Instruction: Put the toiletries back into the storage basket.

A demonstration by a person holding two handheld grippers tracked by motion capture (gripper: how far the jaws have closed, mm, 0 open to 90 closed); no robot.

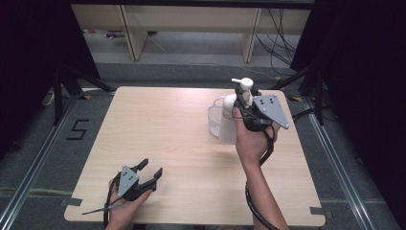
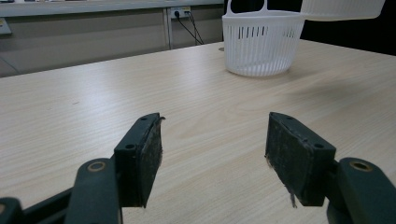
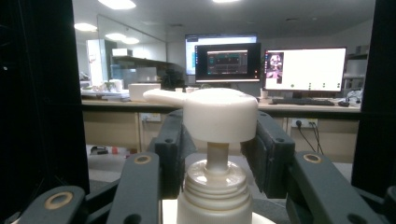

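The left tongs (image 1: 149, 170) rest low on the desk (image 1: 182, 143) near its front edge, jaws spread apart and holding nothing. The right tongs (image 1: 245, 98) are lifted above the desk and closed around the neck of a white pump bottle (image 1: 231, 122), under its pump head. A white basket (image 2: 260, 44) stands just beside the bottle, far ahead of the left tongs. I judge the bottle is not yet placed; perhaps it goes into the basket.
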